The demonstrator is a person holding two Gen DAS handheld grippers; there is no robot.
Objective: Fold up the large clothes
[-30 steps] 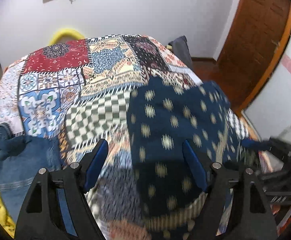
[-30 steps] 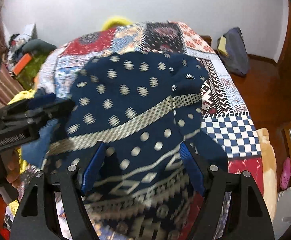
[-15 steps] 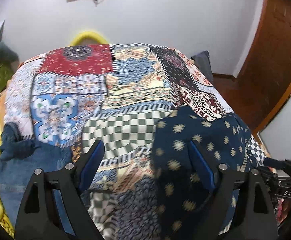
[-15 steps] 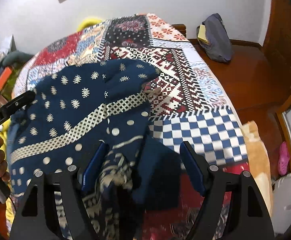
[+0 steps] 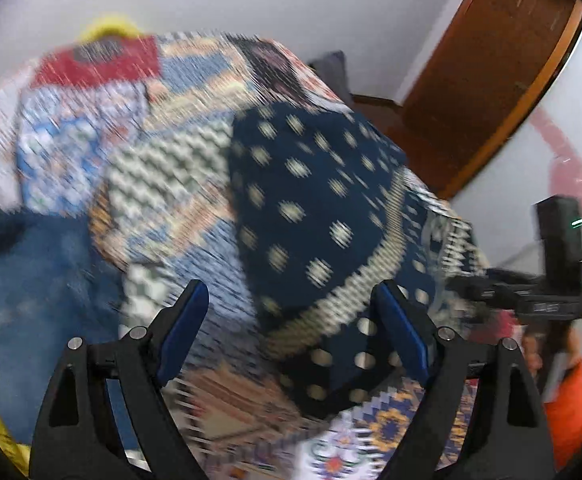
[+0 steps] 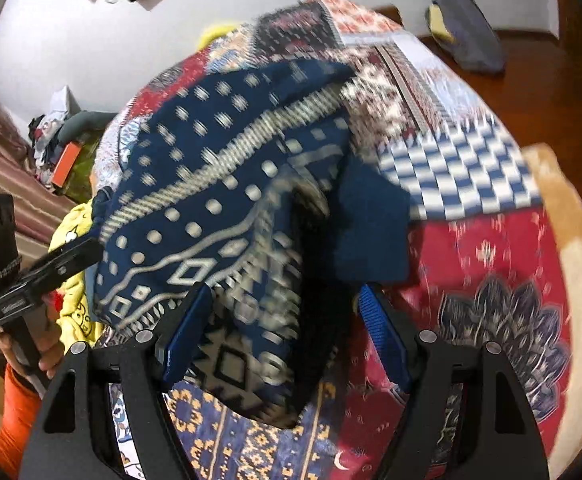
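A navy garment (image 5: 315, 208) with pale dots and patterned bands lies rumpled on the patchwork bedspread (image 5: 163, 184). In the blurred left wrist view my left gripper (image 5: 289, 286) stands open over the garment's near left edge, and cloth lies by its right finger. In the right wrist view the garment (image 6: 227, 184) is heaped, with a raised fold between the fingers of my right gripper (image 6: 285, 292). That gripper is open and its blue pads (image 6: 383, 328) stand clear of the cloth. Each gripper shows in the other's view: the right gripper (image 5: 531, 300), and the left gripper (image 6: 31, 280) held by a hand in an orange sleeve.
Blue jeans (image 5: 31, 280) and a yellow garment (image 6: 75, 240) lie at the bed's left side. A beige blanket (image 6: 563, 240) borders the bed's right edge. A wooden door (image 5: 491, 80) and a dark bag (image 6: 467, 28) on the floor are beyond the bed.
The garment went from lying spread out to a heap with a raised fold near my right gripper. My left gripper's jaws widened, and its view swung left, then back onto the garment.
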